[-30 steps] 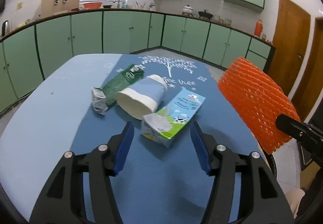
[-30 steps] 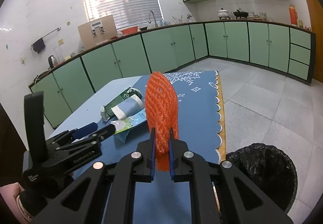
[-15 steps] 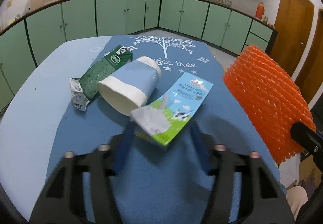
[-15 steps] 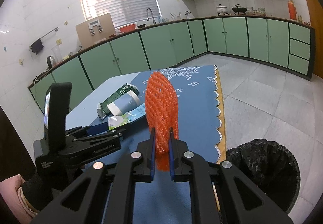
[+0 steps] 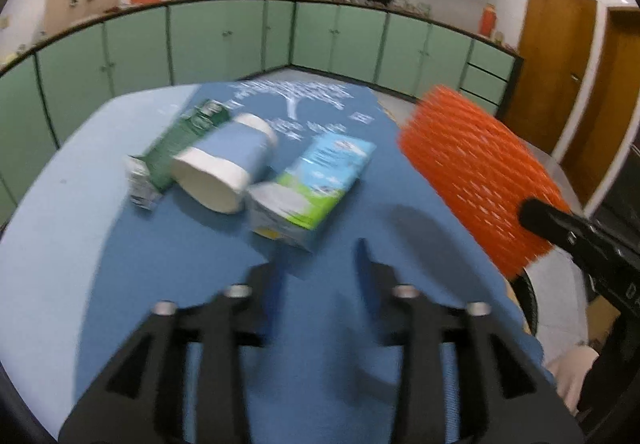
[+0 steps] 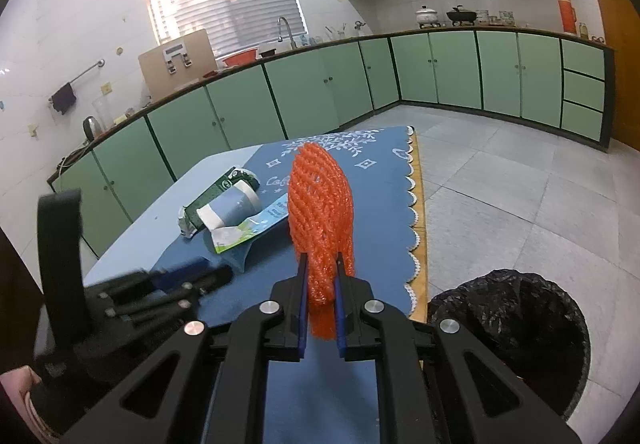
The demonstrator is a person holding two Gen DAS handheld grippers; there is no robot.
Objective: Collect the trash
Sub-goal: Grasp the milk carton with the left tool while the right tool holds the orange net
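My right gripper [image 6: 321, 276] is shut on an orange foam net sleeve [image 6: 321, 204] and holds it upright above the table's right edge; the sleeve also shows in the left wrist view [image 5: 480, 180]. My left gripper [image 5: 318, 258] is open and empty, blurred by motion, just short of a blue-and-green milk carton [image 5: 316, 188] lying on the blue tablecloth [image 5: 200, 264]. A blue-and-white paper cup [image 5: 224, 168] lies on its side left of it. A flattened green carton [image 5: 176, 152] lies behind the cup.
A black-lined trash bin [image 6: 516, 332] stands on the floor at the table's right, below my right gripper. Green kitchen cabinets [image 6: 280, 96] line the walls. Wooden doors [image 5: 560, 56] are at the right.
My left gripper has pulled back and risen from the milk carton, its fingers narrower than before and still empty. My right gripper still holds the orange sleeve, shifted slightly toward the bin side.
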